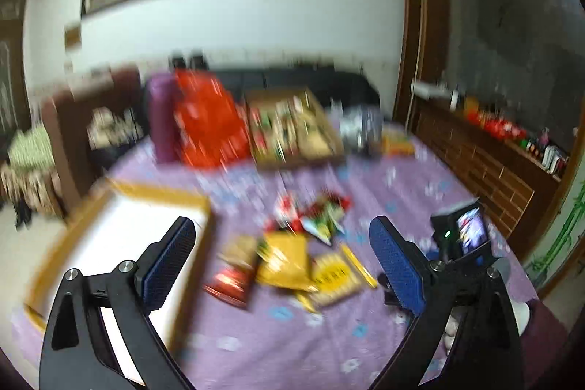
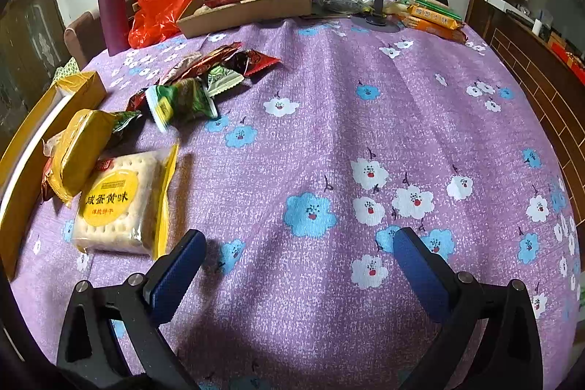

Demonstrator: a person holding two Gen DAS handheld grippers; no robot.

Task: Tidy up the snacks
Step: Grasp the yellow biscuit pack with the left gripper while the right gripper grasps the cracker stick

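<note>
Yellow tray [image 2: 34, 119]: far left on purple tablecloth [image 2: 329, 134] | Snack packets [image 2: 190, 86]: loose pile right of tray, cracker pack [image 2: 117, 203] nearest | Left gripper [image 1: 285, 262]: released, empty, above pile | Right gripper [image 2: 299, 262]: released, empty, over bare cloth | Cardboard box [image 2: 248, 8]: far side, holds sorted snacks.

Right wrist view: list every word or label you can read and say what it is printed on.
"咸蛋黄味" on the yellow round label of the clear cracker pack.
Small orange line below it on the same label: too small to read surely.
Long orange cracker packs at the far edge: characters show, too small to read.
Small wrapped snacks and the packets in the cardboard box: print too small.
Left wrist view: all blurred.
</note>
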